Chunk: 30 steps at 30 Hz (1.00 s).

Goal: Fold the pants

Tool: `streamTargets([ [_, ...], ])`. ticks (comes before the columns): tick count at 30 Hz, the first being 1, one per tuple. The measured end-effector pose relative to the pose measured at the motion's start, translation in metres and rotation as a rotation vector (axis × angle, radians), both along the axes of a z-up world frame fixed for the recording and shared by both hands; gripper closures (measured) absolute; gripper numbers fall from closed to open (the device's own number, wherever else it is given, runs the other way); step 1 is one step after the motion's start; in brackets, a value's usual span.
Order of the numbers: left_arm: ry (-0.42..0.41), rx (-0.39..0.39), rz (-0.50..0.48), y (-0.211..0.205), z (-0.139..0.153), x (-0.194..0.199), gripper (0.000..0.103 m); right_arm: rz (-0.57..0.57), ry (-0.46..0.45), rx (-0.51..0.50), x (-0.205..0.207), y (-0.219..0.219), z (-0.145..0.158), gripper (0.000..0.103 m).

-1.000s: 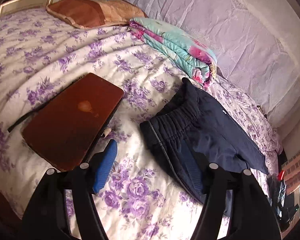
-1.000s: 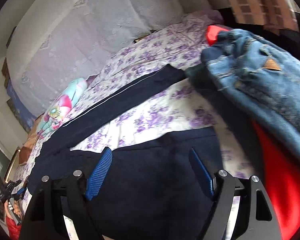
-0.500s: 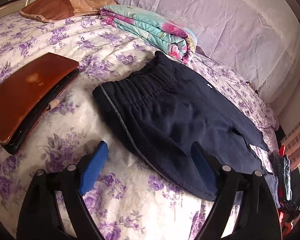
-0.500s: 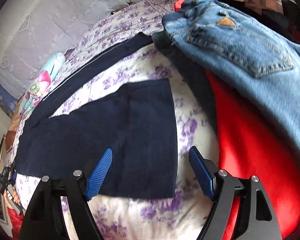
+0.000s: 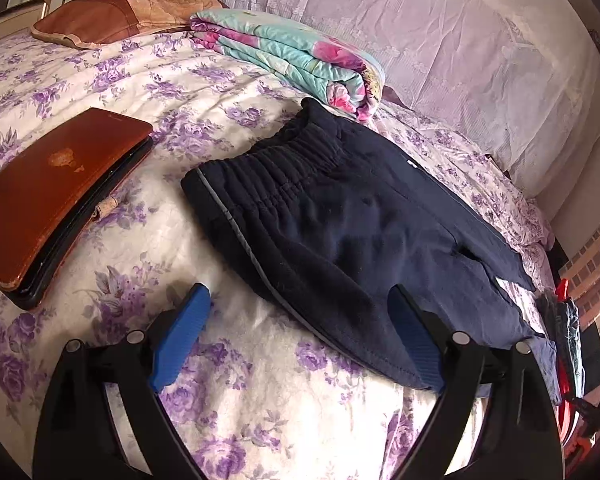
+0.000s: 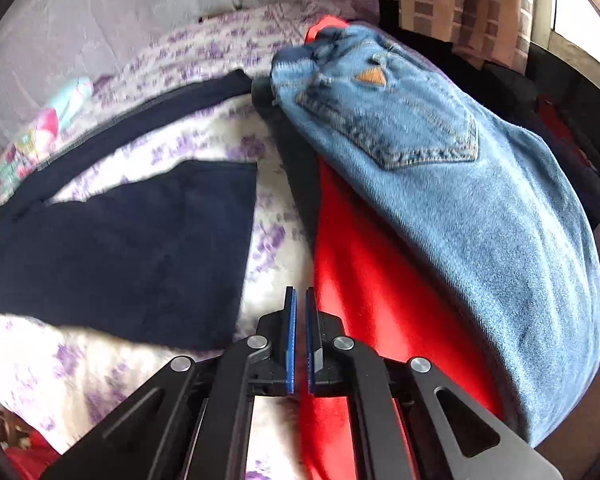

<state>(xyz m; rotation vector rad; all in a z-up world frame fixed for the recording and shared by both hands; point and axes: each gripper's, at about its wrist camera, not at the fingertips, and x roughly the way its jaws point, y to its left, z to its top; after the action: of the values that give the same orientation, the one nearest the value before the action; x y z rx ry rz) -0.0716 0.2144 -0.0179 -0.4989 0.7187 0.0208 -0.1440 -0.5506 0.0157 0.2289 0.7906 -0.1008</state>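
Left gripper: your left gripper (image 5: 296,332) hangs over the floral bedsheet (image 5: 260,400) with its blue-padded fingers (image 5: 180,336) spread wide and nothing between them; the right-hand pad sits at the near edge of the pants.
Right gripper: your right gripper (image 6: 301,340) has its two blue pads pressed almost together, only a thin slit between them, with no cloth in it.
Pants: the navy sweatpants (image 5: 352,232) lie flat on the bed, elastic waistband toward the folded quilt, legs running off to the right. In the right wrist view their two legs (image 6: 132,248) are parted, sheet showing between them, and the near leg's hem lies just left of your closed pads.
Beside the pants: a closed brown-covered laptop (image 5: 52,196) lies on the sheet, apart from the waistband.
Head of the bed: a folded turquoise-and-pink floral quilt (image 5: 296,56) almost touches the waistband; a brown pillow (image 5: 112,18) lies behind it.
Foot of the bed: blue jeans (image 6: 452,184) are draped over a red cloth (image 6: 372,280), right of the pant legs.
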Motion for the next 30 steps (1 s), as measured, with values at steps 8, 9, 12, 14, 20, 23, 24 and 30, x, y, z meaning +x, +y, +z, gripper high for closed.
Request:
streamTargets([
  [8,-0.082,0.008,-0.041,-0.017,0.033,-0.004,0.015,0.458,-0.118,0.066,0.088,0.144,0.016,0.073],
  [9,-0.083,0.014,-0.045,-0.021,0.035,-0.001,0.012,0.513,-0.111,0.072,0.095,0.164,0.013,0.068],
  [12,-0.009,0.059,-0.051,-0.029,0.023,0.016,0.009,0.604,-0.026,0.046,0.119,0.209,-0.008,0.055],
  [14,0.083,0.134,-0.011,-0.031,0.008,0.027,0.009,0.619,0.097,0.031,0.132,0.218,-0.034,0.054],
  [20,0.037,0.024,-0.019,-0.006,0.022,0.028,0.009,0.58,-0.027,0.13,0.112,0.184,-0.012,0.046],
  [23,-0.028,-0.105,-0.011,0.012,0.043,0.048,0.008,0.556,-0.146,0.104,0.111,0.183,0.005,0.026],
  [24,-0.04,-0.139,-0.02,0.015,0.048,0.06,0.008,0.551,-0.152,0.091,0.116,0.188,0.007,0.025],
  [30,0.005,-0.004,-0.037,-0.023,0.074,0.106,0.008,0.569,0.089,0.128,0.16,0.227,-0.036,0.016],
])
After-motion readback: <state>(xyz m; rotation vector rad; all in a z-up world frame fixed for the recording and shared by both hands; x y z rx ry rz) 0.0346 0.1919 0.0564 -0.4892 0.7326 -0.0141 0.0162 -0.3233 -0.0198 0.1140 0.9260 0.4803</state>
